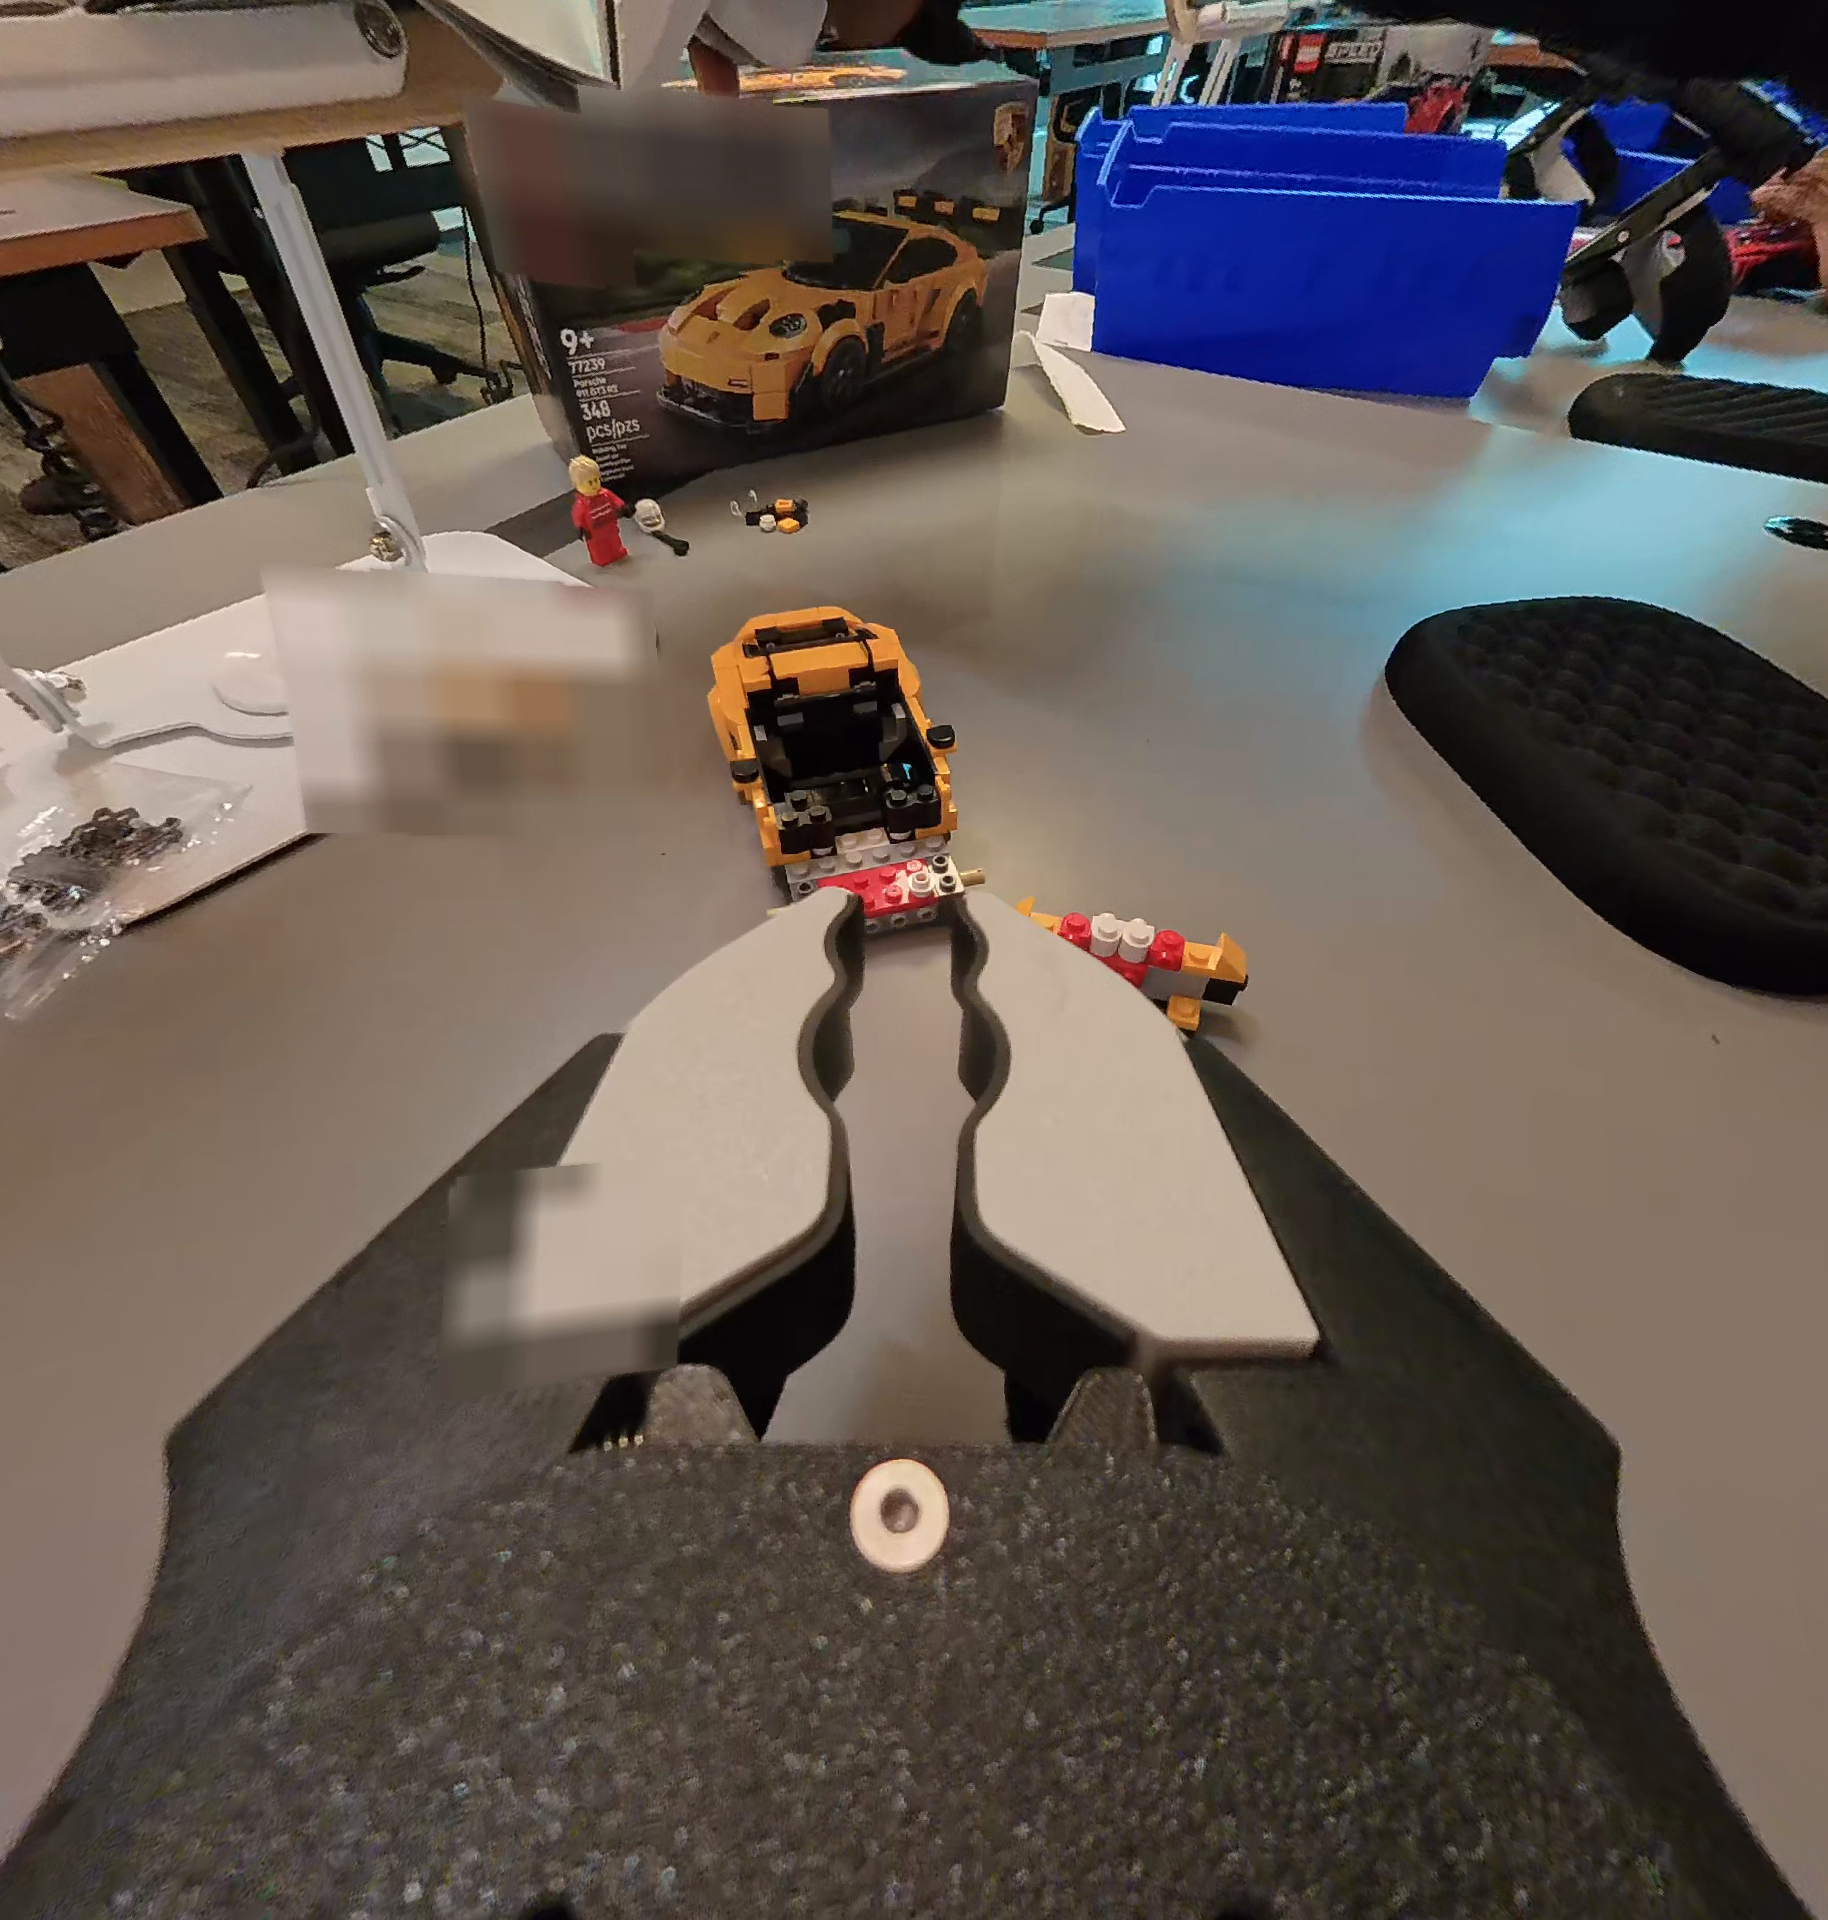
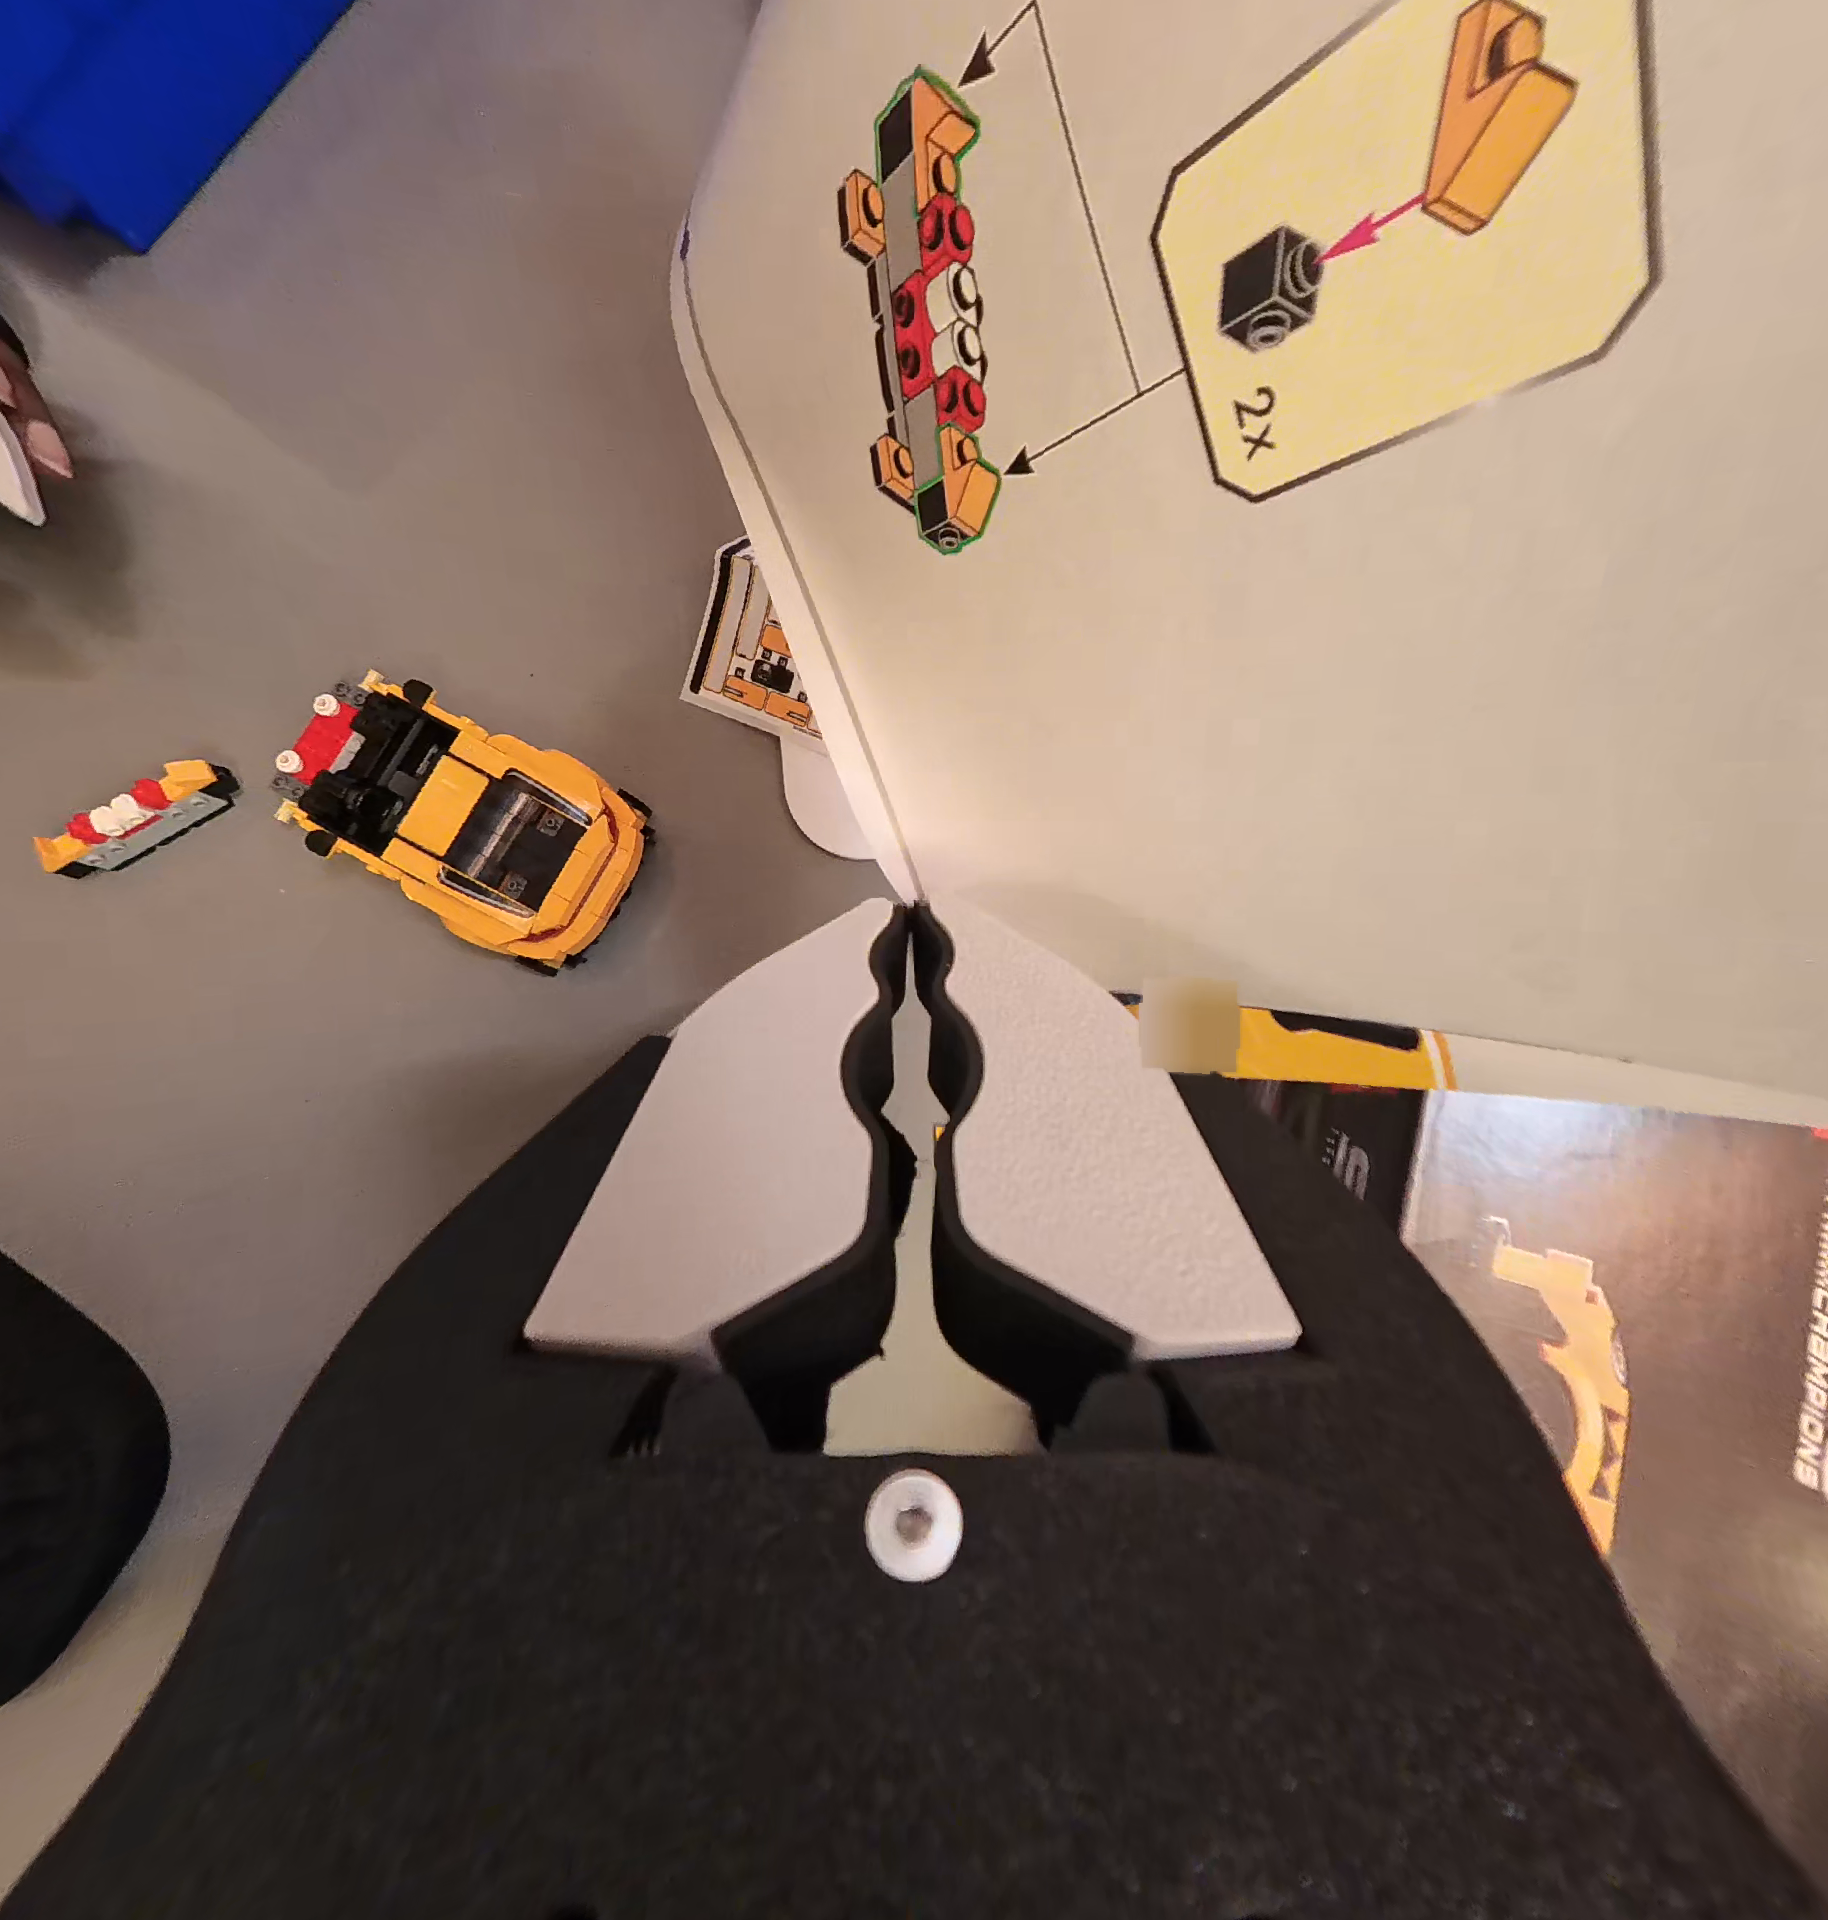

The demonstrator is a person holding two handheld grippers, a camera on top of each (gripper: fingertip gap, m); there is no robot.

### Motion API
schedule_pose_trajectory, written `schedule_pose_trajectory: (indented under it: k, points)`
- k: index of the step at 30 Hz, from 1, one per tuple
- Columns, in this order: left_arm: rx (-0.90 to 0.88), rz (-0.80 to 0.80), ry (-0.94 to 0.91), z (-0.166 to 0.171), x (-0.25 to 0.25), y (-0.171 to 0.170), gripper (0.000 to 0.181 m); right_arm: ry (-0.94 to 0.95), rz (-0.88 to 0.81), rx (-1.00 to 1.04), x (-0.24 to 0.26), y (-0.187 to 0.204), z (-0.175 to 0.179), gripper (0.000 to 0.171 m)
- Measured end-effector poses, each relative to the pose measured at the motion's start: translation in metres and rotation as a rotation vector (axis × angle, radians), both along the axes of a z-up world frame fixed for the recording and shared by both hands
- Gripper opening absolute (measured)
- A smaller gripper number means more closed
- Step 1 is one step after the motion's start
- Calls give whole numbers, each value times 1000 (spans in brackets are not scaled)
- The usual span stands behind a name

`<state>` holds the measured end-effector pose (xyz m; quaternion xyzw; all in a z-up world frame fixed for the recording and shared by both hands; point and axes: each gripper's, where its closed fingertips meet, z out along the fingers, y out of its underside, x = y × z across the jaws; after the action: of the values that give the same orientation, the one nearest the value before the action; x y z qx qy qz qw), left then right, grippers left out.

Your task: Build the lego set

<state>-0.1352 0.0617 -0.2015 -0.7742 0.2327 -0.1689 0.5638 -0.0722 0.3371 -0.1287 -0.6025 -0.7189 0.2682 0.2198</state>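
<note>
Left hand-held gripper [image 1: 902,914] sits low on the grey bench [image 1: 1201,644], fingers spread with a clear gap, tips right at the red-and-white rear end of the half-built yellow lego car [image 1: 832,743], though I can't tell if they actually touch it. The small red, white and orange sub-assembly [image 1: 1138,951] lies just beside the car's rear. Right hand-held gripper [image 2: 912,910] is pressed together, pinching the edge of the instruction booklet page [image 2: 1305,675], held up above the bench.
</note>
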Motion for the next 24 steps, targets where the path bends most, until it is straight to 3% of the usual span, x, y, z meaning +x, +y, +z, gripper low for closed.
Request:
schedule_pose_trajectory:
  k: [24]
  points:
    - [26,-100,20,7,16,-17,17,-126,18,-37,5,-3,4,1]
